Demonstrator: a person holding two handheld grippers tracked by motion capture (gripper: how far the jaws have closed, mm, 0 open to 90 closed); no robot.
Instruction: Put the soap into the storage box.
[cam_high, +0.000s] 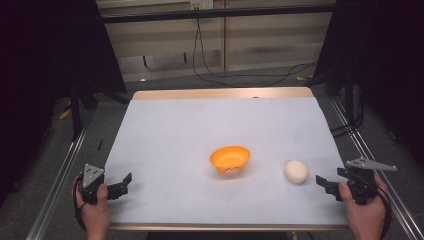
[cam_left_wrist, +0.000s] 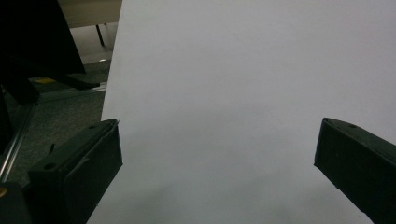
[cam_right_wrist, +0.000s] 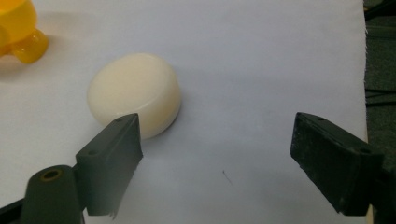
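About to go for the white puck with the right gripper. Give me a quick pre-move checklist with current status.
1. Right gripper open: ok, jaws stand wide apart.
2. Puck free on the table, nothing on it: ok.
3. Puck between the jaws: not ok, it lies ahead and off toward the left jaw in the right gripper view.
4. Bowl apart from the puck: ok, a gap shows in the high view.
5. Left gripper out of the way: ok, open at the table's near left corner.
6. How firm the puck is: cannot tell.
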